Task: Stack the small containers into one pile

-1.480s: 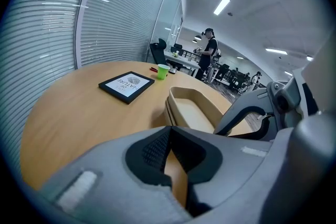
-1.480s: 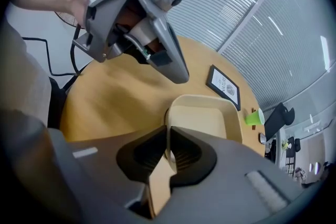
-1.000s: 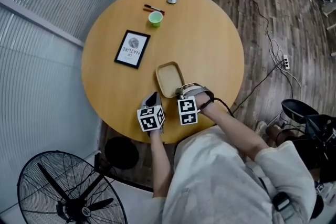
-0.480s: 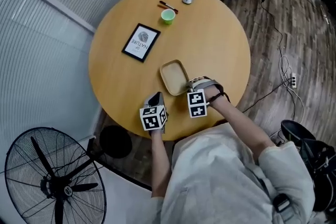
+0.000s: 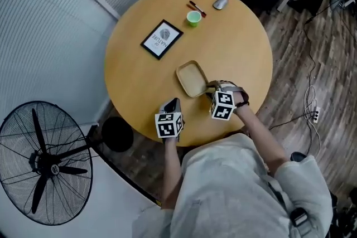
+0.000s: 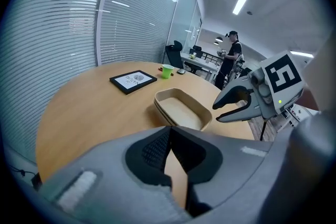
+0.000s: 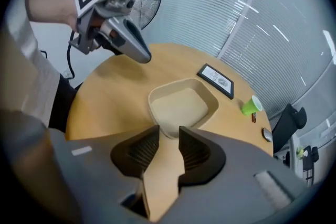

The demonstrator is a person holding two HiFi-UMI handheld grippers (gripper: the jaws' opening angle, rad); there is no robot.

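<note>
- Right gripper (image 7: 168, 131): its jaws have just been opening and are seen spread wide. Only bare table shows between the ribbed black pads, so nothing is held.
- Left gripper (image 6: 169, 132): its jaws are seen pressed together at the tips, clenched on nothing. It is held near the table's edge, beside the right one.
- Just beyond the right gripper's tips, the shallow beige rounded-rectangle containers (image 7: 181, 105) are found nested as one pile on the round wooden table (image 5: 234, 47). Neither gripper is touching them. Layered rims are seen along the side, though how many containers are in the pile cannot be told for certain.
- The step in hand is judged to be the release at the pile, with the stacking seemingly complete. It is done well if the open jaws are drawn back and up along their own line. That way no pad is caught on the near rim, and the pile is neither dragged nor tipped.
- Farther off, a black-framed picture (image 5: 162, 39) and a small green cup (image 5: 193, 18) are seen well apart from the pile and need not be disturbed.
</note>
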